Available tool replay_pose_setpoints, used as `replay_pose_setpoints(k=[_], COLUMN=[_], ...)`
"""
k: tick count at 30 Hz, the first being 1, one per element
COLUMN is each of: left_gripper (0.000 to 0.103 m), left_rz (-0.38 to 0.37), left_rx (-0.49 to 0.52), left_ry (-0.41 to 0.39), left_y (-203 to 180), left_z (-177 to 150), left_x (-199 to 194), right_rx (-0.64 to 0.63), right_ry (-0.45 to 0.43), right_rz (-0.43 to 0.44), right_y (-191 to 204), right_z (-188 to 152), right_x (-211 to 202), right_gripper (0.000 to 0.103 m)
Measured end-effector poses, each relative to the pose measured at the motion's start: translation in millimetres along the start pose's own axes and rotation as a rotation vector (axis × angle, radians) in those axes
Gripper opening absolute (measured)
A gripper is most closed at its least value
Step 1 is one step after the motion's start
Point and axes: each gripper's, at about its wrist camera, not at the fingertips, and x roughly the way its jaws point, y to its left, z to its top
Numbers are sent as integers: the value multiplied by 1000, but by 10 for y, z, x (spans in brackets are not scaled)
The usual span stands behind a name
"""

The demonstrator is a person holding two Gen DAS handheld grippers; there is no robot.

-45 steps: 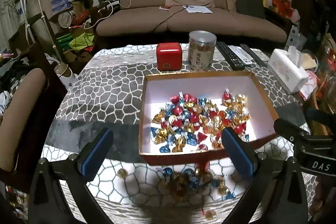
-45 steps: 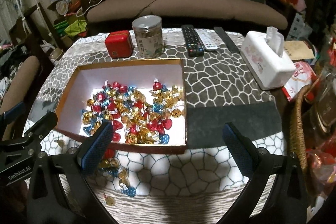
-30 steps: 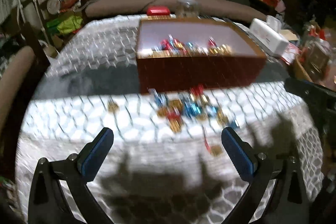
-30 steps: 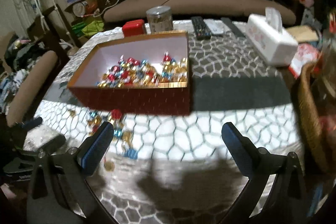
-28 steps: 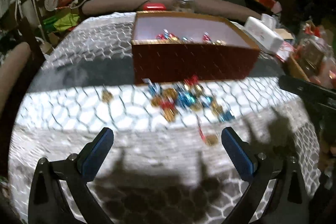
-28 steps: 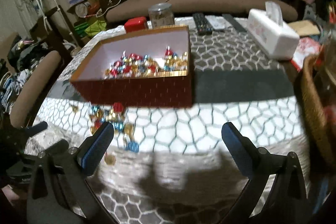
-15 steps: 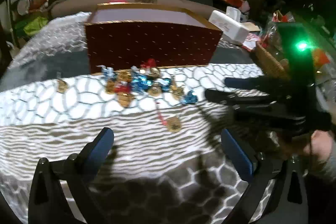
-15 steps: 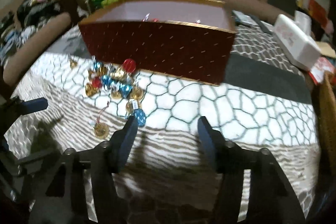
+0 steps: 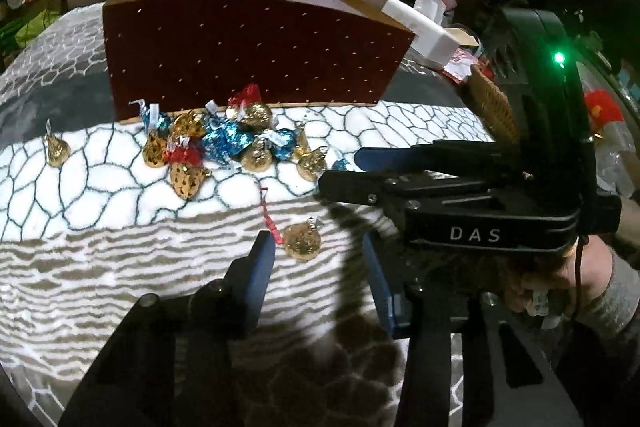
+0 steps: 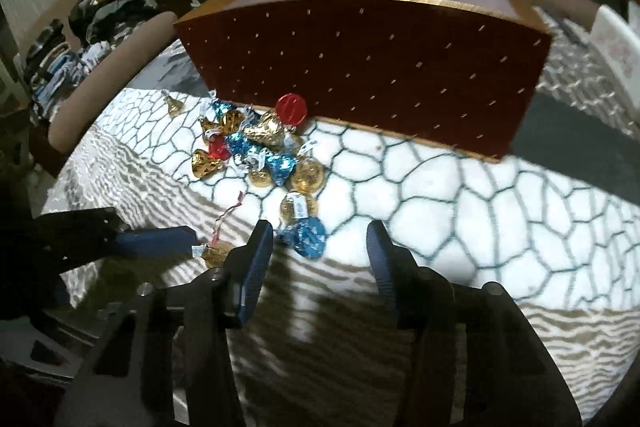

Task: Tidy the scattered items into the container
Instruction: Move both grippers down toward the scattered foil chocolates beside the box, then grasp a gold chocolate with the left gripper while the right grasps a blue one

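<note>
desk (image 9: pixel 100 267): covered w/ white-and-grey web-pattern cloth.
box (image 9: pixel 248 47): dark red w/ gold rim, sits at far side of cloth; inside mostly hidden from this low angle.
candy pile (image 9: pixel 224 143): gold, blue & red foil-wrapped sweets scattered on cloth, right against box's near wall.
left gripper (image 9: pixel 318 255): low over cloth, jaws just been closing, now part-closed, not pressing anything; lone gold candy (image 9: pixel 302 242) lies between the tips, nearer left pad.
right gripper (image 10: pixel 320 247): also low, jaws just been closing, part-closed, nothing clamped; blue candy (image 10: pixel 306 237) between tips, beside left pad.
hand (image 9: pixel 560 283): grasps right gripper's handle, seen in left wrist view.
</note>
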Motion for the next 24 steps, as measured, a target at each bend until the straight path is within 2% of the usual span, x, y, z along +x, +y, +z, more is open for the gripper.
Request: replay_pose_setpoints(k=[4, 5, 6, 7, 8, 15, 24], left_gripper=[46, 45, 43, 31, 22, 20, 20], left_rz=[34, 43, 46, 54, 67, 39, 31], left_rx=[21, 29, 33, 37, 40, 3, 24], left_ry=[7, 10, 15, 20, 21, 17, -44], left_y=[-27, -43, -52, -70, -80, -7, -69], left_z=[10, 5, 2, -2, -5, 6, 162], left_x=[32, 46, 56, 74, 84, 15, -326], right_rx=[-13, -19, -25, -30, -32, -40, 15], right_ry=[2, 4, 9, 15, 19, 3, -69], right_rz=[-17, -25, -28, -29, -30, -46, -32], right_y=[47, 59, 70, 82, 90, 164, 101], right_z=[25, 29, 30, 28, 26, 9, 165], right_x=[33, 37, 45, 52, 50, -29, -463], right_gripper=[45, 37, 25, 21, 21, 20, 20])
